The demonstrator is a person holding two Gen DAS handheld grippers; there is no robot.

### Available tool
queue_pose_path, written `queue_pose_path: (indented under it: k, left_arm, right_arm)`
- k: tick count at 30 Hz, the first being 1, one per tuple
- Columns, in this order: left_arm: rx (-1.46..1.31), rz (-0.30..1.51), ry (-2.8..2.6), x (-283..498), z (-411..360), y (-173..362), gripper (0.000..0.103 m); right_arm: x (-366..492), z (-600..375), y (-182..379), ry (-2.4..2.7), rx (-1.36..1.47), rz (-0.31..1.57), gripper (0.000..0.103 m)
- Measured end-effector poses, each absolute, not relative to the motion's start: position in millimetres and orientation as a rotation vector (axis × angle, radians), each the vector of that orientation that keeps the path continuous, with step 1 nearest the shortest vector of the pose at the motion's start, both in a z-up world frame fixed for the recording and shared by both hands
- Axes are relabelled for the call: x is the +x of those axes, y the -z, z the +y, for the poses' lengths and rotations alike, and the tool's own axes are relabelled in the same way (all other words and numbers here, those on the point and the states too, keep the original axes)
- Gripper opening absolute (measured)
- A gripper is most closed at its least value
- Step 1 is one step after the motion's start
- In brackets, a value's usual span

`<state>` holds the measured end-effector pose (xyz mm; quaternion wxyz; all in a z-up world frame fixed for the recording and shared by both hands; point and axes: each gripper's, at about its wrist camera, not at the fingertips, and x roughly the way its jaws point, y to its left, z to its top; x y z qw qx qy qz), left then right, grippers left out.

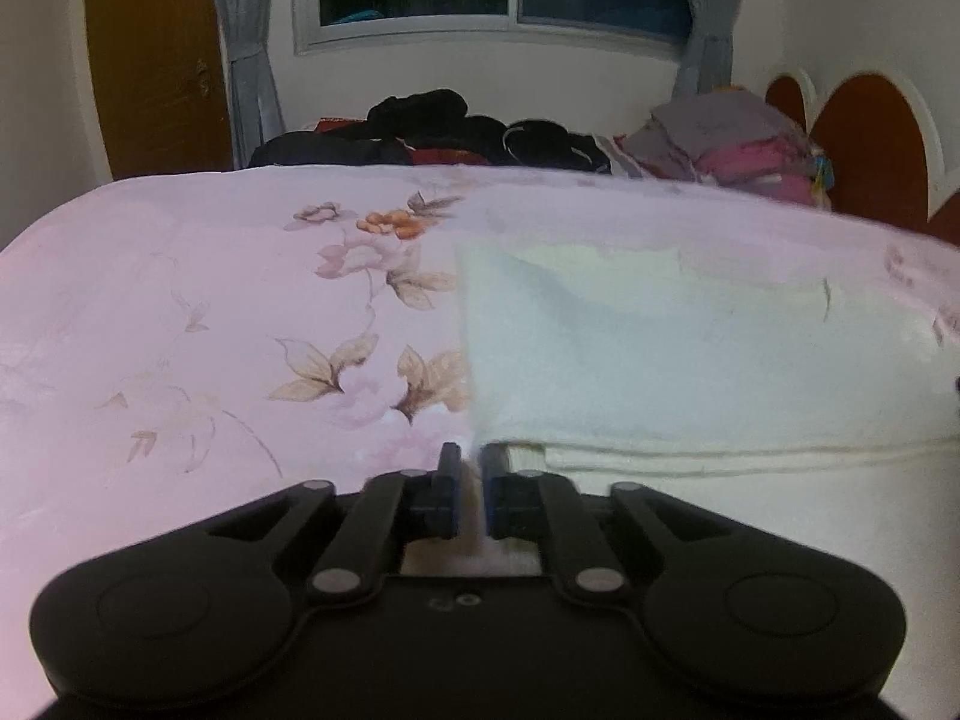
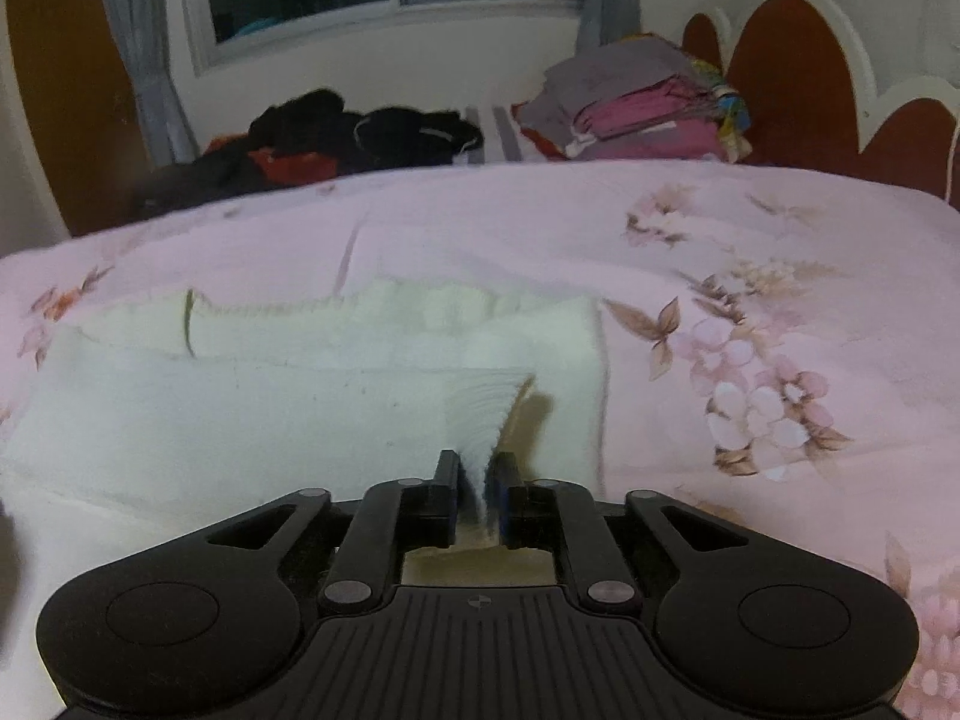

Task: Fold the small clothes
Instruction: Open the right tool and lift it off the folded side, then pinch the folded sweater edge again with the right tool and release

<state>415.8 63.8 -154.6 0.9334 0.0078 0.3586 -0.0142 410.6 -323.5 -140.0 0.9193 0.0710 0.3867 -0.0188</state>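
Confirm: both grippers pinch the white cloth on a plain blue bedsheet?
Not quite. The sheet is pink with a floral print, as both wrist views show. The rest holds: the left gripper and right gripper each pinch the white cloth.

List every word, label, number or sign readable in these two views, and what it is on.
None is readable. The white garment, the floral bedsheet and the folded clothes stack show no lettering. A small embossed mark on the left gripper body is too blurred to read.
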Motion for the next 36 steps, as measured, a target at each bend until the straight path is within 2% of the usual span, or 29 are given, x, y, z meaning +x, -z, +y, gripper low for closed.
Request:
queue_pose_path:
  k: [2,4,9,21,22,26,29,36]
  left_arm:
    - [-0.013,0.723,0.023,414,68,146,0.019]
    - [-0.047,0.713,0.029,415,68,137,0.02]
    - [-0.084,0.726,0.07,433,54,133,0.02]
    - [-0.054,0.763,0.087,504,25,160,0.02]
    - [-0.048,0.77,0.074,508,28,164,0.024]
    - [-0.049,0.77,0.053,511,40,176,0.025]
    - [-0.03,0.774,0.049,510,36,171,0.022]
    - [-0.032,0.768,0.04,525,32,172,0.025]
  right_arm:
    - [410,-327,133,0.053,0.156,0.762,0.026]
    - [410,-328,129,0.063,0.158,0.742,0.031]
    - [419,-315,131,0.029,0.152,0.746,0.031]
    - [442,-276,147,-0.05,0.114,0.767,0.031]
    - [442,-277,149,-0.05,0.106,0.767,0.031]
    - [450,-286,168,0.04,-0.016,0.796,0.031]
    - [451,-299,168,0.031,0.024,0.795,0.031]
    - [457,-316,169,0.091,0.057,0.772,0.033]
